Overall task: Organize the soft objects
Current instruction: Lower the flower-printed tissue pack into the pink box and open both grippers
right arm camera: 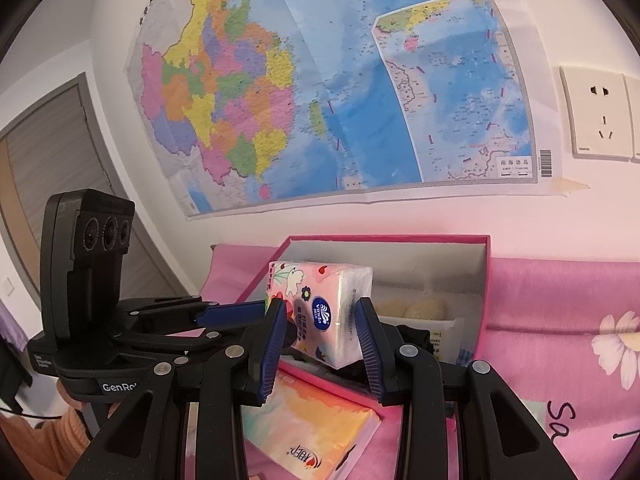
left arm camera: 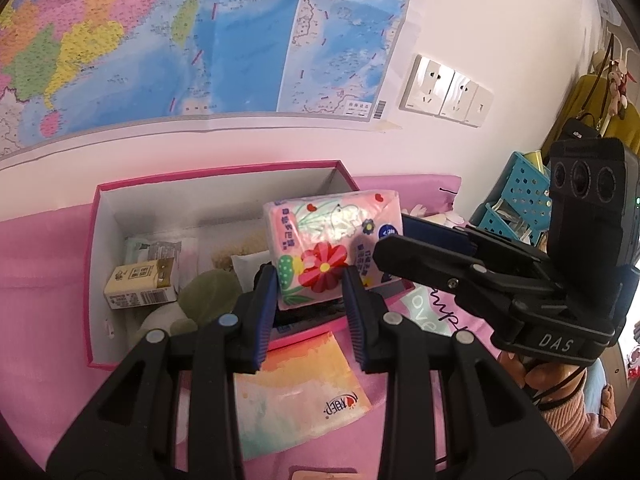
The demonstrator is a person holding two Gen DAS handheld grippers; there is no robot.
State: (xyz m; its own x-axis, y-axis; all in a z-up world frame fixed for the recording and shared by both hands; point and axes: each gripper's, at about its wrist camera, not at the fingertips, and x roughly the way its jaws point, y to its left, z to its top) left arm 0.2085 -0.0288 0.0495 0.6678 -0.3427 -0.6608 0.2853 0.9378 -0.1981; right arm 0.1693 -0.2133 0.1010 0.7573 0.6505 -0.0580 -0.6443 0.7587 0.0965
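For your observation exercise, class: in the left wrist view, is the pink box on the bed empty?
No. The pink box already holds a small yellow carton, a green soft toy and other packets.

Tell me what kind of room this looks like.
Probably a bedroom at home: pink floral bedding lies under an open pink box, a big wall map is taped above it, and wall sockets and hanging clothes stand nearby.

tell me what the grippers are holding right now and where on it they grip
Both hold the floral tissue pack over the pink box. The left gripper pinches its near end; the right gripper clamps the end with the blue logo.
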